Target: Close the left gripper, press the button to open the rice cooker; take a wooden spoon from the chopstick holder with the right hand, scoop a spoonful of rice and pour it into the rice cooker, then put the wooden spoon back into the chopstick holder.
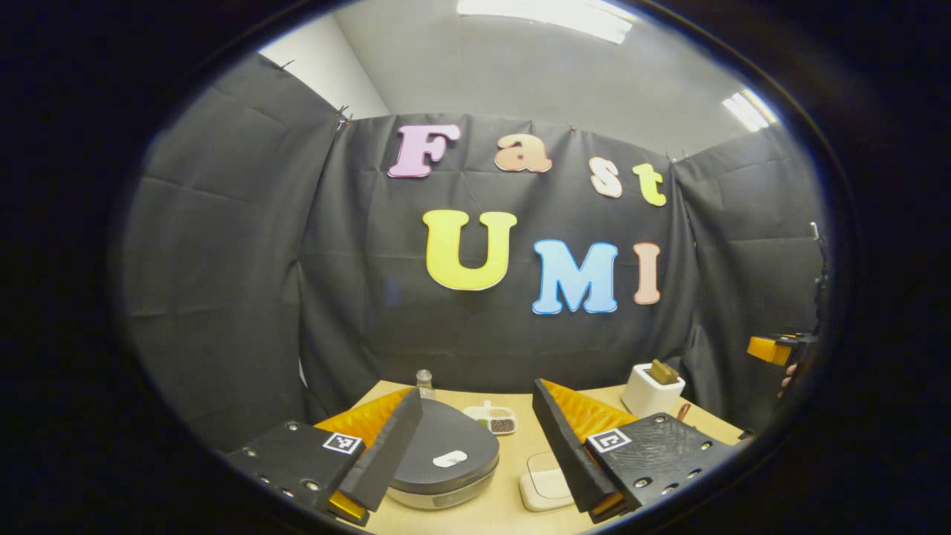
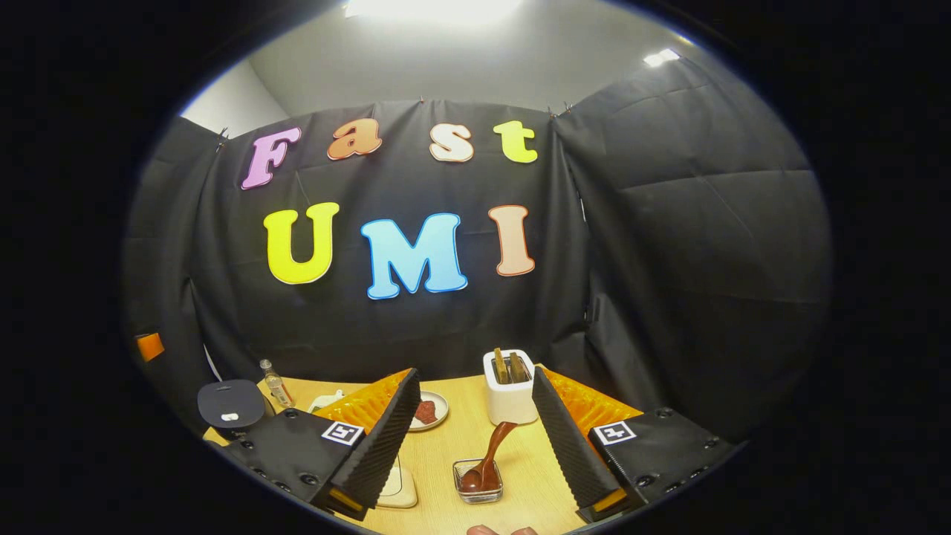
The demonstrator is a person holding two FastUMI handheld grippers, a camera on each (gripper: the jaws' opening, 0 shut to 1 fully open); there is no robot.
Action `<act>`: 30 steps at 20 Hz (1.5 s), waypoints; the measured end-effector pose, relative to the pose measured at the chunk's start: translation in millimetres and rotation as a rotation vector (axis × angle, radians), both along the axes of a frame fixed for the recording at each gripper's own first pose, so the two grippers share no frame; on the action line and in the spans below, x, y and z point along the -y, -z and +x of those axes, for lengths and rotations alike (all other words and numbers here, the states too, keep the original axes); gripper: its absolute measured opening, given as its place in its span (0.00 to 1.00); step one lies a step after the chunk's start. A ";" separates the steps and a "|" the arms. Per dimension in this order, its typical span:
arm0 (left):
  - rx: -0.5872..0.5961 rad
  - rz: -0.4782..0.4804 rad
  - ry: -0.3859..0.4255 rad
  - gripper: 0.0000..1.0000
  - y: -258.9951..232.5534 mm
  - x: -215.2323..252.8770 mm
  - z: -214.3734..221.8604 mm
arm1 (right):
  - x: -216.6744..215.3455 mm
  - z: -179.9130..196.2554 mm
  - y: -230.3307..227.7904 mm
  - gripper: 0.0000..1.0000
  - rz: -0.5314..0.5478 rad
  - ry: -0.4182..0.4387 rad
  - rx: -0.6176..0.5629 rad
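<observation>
Both grippers hang spread wide, gripping nothing. The rice cooker (image 1: pixel 443 462), lid down, sits just ahead between the left gripper's (image 1: pixel 475 446) fingers, nearer it than the right gripper (image 2: pixel 472 438), so I'd close and press there.

Glossy wooden spoon (image 2: pixel 490 453), seemingly lacquered

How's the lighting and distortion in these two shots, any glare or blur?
Left gripper view: fisheye bends the wall; ceiling lights glare at the top; the rice cooker stays readable. Right gripper view: a blown-out ceiling light; the table is evenly lit and the spoon sharp.
</observation>
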State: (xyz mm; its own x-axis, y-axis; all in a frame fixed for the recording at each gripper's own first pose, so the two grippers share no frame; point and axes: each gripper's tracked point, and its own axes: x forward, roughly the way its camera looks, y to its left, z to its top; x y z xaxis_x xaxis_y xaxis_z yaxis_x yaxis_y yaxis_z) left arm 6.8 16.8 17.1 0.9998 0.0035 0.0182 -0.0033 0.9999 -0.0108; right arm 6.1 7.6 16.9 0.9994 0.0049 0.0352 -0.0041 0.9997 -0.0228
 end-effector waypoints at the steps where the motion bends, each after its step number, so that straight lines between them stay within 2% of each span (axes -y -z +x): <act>1: -0.003 0.006 -0.005 0.94 0.6 -4.0 -1.0 | -0.9 0.1 0.1 0.96 -0.001 0.000 0.001; 5: -0.009 0.006 -0.014 0.94 -3.8 -15.9 0.8 | -3.9 0.7 5.2 0.96 -0.001 0.002 -0.010; 6: -0.010 0.005 -0.018 0.94 -4.9 -18.8 0.9 | -5.7 0.5 7.2 0.94 0.002 0.000 -0.013; 9: 0.007 -0.001 -0.025 0.94 -14.2 -30.0 1.3 | -9.7 -1.7 8.9 0.96 0.013 -0.006 -0.020; 11: 0.000 -0.015 -0.042 0.67 -16.0 -41.1 6.1 | -8.3 -0.5 10.1 0.96 0.013 0.001 -0.016; 13: -0.018 -0.035 -0.017 0.65 -14.6 -40.5 9.6 | -6.9 -0.2 8.7 0.96 0.014 0.010 -0.011; 16: -0.037 -0.074 -0.094 0.23 -14.0 -69.3 14.8 | -6.9 -0.8 8.4 0.96 0.022 0.022 -0.003; 17: -0.048 -0.105 -0.109 0.05 -12.2 -78.6 15.8 | -6.4 -0.8 9.3 0.96 0.025 0.025 -0.003; 19: -0.087 -0.198 -0.049 0.02 -4.2 -71.2 16.7 | -6.2 -2.4 10.2 0.96 0.026 0.031 -0.004; 21: -0.120 -0.244 -0.026 0.00 4.9 -76.3 29.3 | -2.3 -4.6 10.7 0.96 0.021 0.044 -0.001; 23: -0.159 -0.226 -0.016 0.03 14.1 -82.2 33.9 | 2.7 -6.6 11.3 0.96 0.019 0.062 0.004; 24: -0.180 -0.211 -0.004 0.01 16.3 -84.9 39.1 | 4.8 -8.7 13.0 0.94 0.023 0.070 0.003; 25: -0.204 -0.200 0.010 0.01 18.3 -81.1 43.4 | 5.9 -10.4 13.7 0.96 0.028 0.076 0.001; 30: -0.345 -0.162 0.075 0.00 45.2 -73.7 77.5 | 21.1 -22.1 14.0 0.96 0.044 0.125 0.016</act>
State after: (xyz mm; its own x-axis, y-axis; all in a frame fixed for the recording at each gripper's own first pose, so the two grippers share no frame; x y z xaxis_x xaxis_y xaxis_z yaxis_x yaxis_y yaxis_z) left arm 84.3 90.5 -28.1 0.9448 -0.0946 -0.3136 0.0390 0.9830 -0.1793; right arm -16.0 -13.5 2.9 0.9914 -0.1214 0.0481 0.1205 0.9925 0.0221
